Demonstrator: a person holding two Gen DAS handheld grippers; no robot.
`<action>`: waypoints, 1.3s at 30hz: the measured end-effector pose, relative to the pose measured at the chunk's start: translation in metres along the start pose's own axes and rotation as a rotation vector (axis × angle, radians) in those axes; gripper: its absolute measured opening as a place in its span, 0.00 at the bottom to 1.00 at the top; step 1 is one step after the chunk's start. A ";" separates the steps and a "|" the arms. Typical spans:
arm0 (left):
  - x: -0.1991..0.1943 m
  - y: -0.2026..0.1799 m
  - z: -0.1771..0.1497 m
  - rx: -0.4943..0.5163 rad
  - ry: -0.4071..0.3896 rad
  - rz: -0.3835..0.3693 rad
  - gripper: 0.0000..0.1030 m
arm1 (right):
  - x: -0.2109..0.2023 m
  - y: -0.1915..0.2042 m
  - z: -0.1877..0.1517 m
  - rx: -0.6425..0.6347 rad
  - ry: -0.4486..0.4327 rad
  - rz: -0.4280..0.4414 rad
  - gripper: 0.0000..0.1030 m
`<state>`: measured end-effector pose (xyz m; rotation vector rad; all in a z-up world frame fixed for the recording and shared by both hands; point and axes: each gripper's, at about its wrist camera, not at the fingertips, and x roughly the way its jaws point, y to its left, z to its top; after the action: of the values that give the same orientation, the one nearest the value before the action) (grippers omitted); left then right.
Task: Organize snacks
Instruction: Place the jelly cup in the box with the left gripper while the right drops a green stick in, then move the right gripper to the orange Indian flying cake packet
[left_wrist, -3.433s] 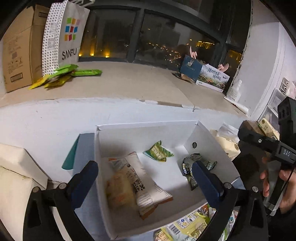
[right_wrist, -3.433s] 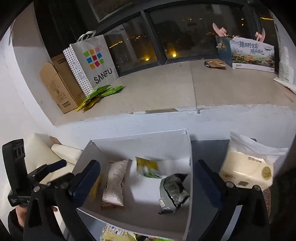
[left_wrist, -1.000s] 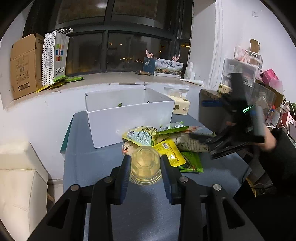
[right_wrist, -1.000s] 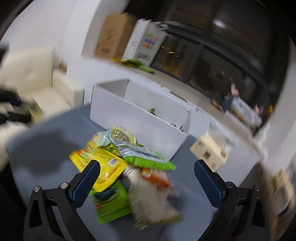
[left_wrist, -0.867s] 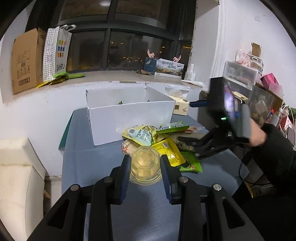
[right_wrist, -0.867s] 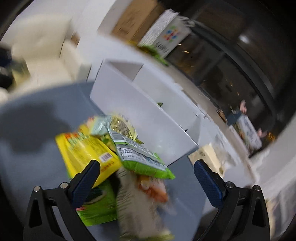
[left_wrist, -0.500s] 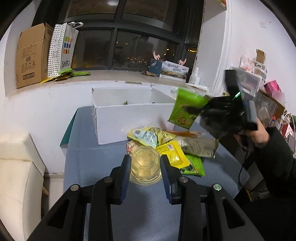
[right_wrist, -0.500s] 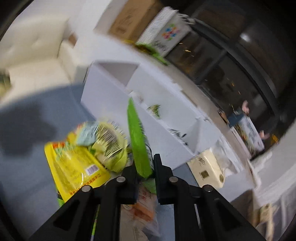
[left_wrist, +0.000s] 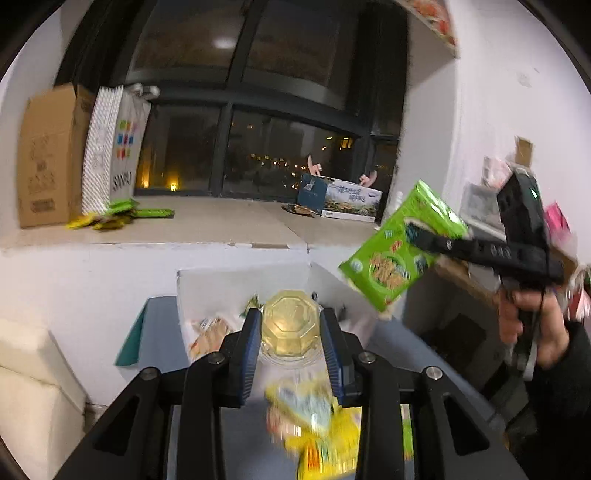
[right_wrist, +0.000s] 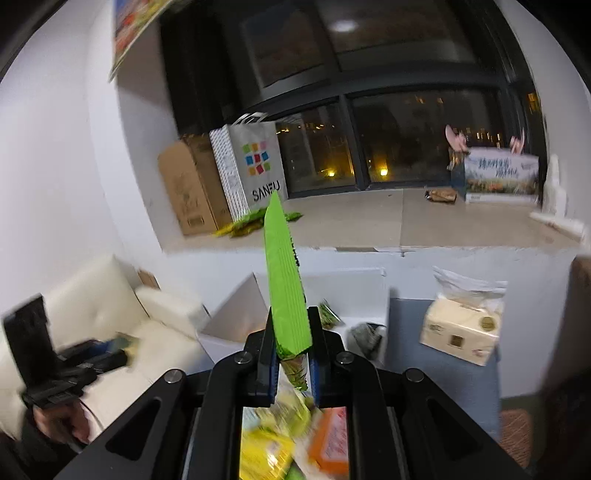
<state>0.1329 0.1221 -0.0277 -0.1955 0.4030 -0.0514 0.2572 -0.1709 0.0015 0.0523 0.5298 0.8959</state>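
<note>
My left gripper is shut on a clear jelly cup with a yellowish octagonal lid, held up in front of the white box. In the right wrist view my right gripper is shut on a green snack bag, seen edge-on and standing upright above the white box. The left wrist view shows that green snack bag face-on at the right, in the right gripper held by a hand. A blurred pile of snack packets lies on the table below.
The box holds several packets. A tissue pack stands right of it on the blue-grey table. A window ledge carries a paper bag, a cardboard box and green packets. A white sofa is at the left.
Both grippers have risen and moved toward the white box. The right gripper, open a second ago over the pile, shut on the green bag and lifted it. The jelly cup stays gripped.
</note>
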 end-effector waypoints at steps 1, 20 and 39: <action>0.017 0.007 0.010 -0.004 0.011 0.016 0.35 | 0.012 0.000 0.010 0.013 0.004 0.007 0.12; 0.137 0.049 0.030 -0.054 0.129 0.161 1.00 | 0.182 -0.054 0.024 0.189 0.350 -0.121 1.00; -0.043 -0.052 -0.043 0.109 0.009 0.048 1.00 | -0.024 0.033 -0.031 -0.122 0.031 -0.104 1.00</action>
<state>0.0763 0.0675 -0.0394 -0.0782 0.4130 -0.0265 0.2066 -0.1740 -0.0070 -0.0993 0.5006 0.8270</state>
